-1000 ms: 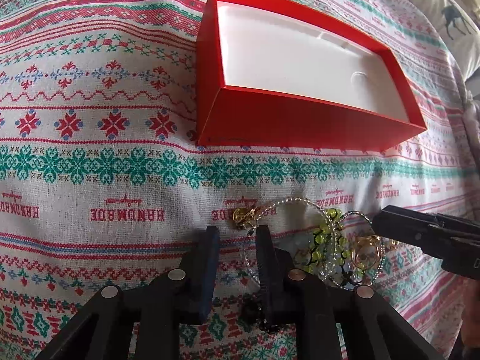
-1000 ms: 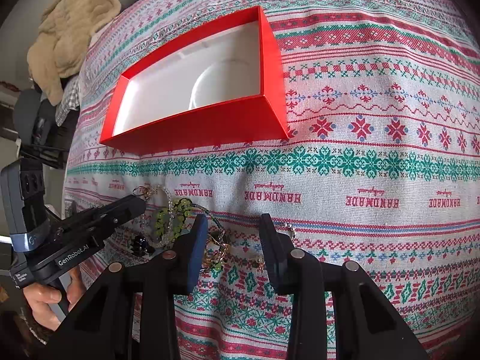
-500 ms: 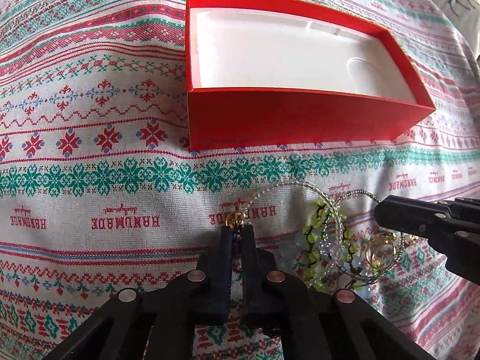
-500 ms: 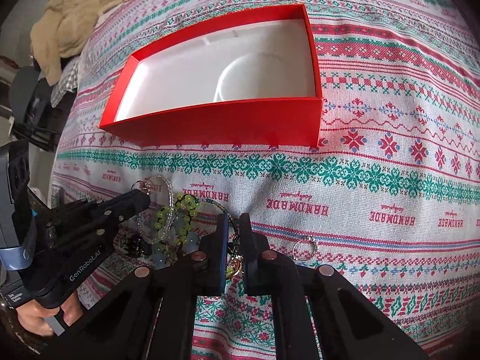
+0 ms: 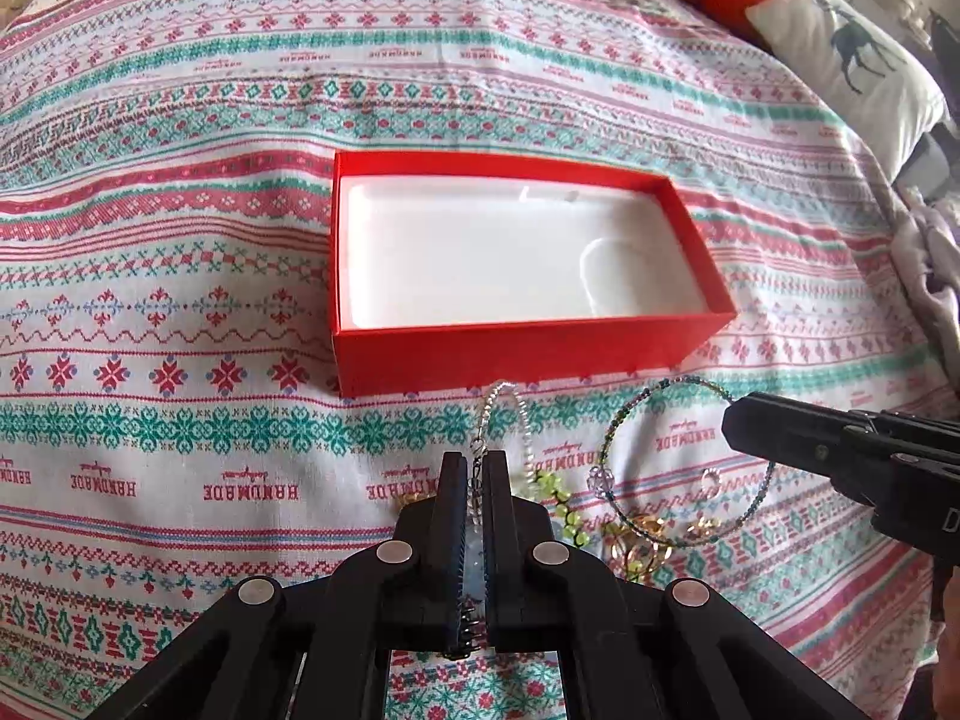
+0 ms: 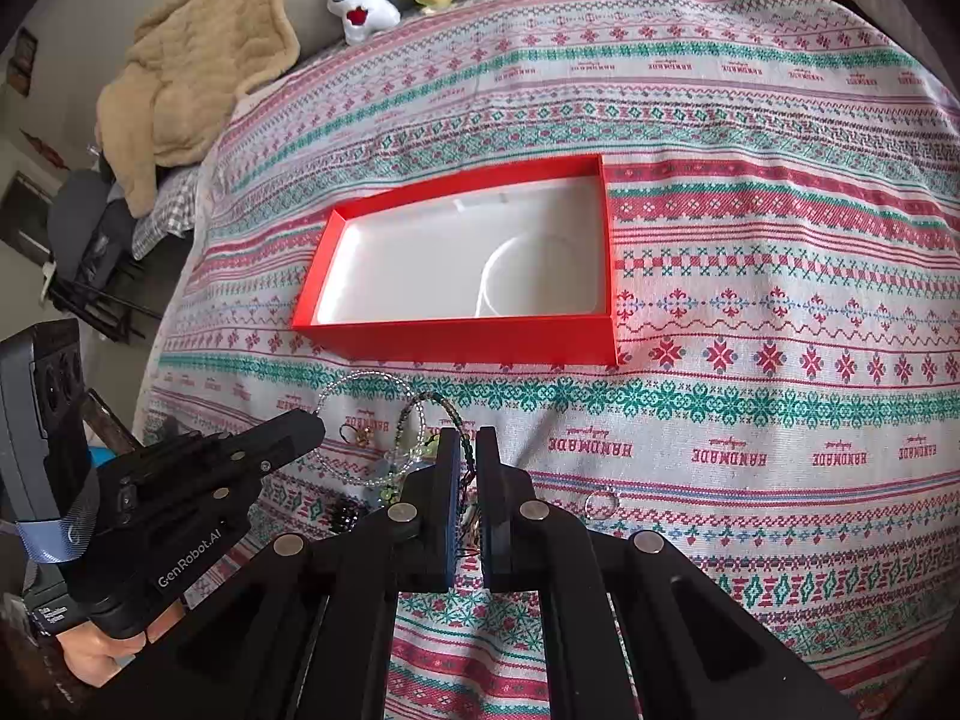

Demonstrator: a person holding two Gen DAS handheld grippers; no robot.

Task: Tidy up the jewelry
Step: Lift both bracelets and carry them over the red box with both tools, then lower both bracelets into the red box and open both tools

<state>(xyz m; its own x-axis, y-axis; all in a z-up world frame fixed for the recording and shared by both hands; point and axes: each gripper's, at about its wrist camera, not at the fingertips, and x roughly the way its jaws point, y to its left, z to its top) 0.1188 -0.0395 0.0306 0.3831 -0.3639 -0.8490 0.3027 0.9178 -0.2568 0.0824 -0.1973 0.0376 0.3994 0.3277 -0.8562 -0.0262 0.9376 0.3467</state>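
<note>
At upper centre of both views, the open red cardboard box point(image 5: 516, 354) lies crosswise, straight ahead; left hand-held gripper point(image 5: 474, 468) pinches the clear beaded bracelet point(image 5: 510, 414); right hand-held gripper point(image 6: 469, 441) pinches the dark-green beaded bangle point(image 6: 441, 405).

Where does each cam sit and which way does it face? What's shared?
Left wrist: on the left gripper, facing the open red cardboard box; the right gripper enters at the right edge.
Right wrist: on the right gripper, facing the same box; the left gripper and the holding hand show at lower left.
Shared: box, tangled bead jewelry, patterned knit cloth.
</note>
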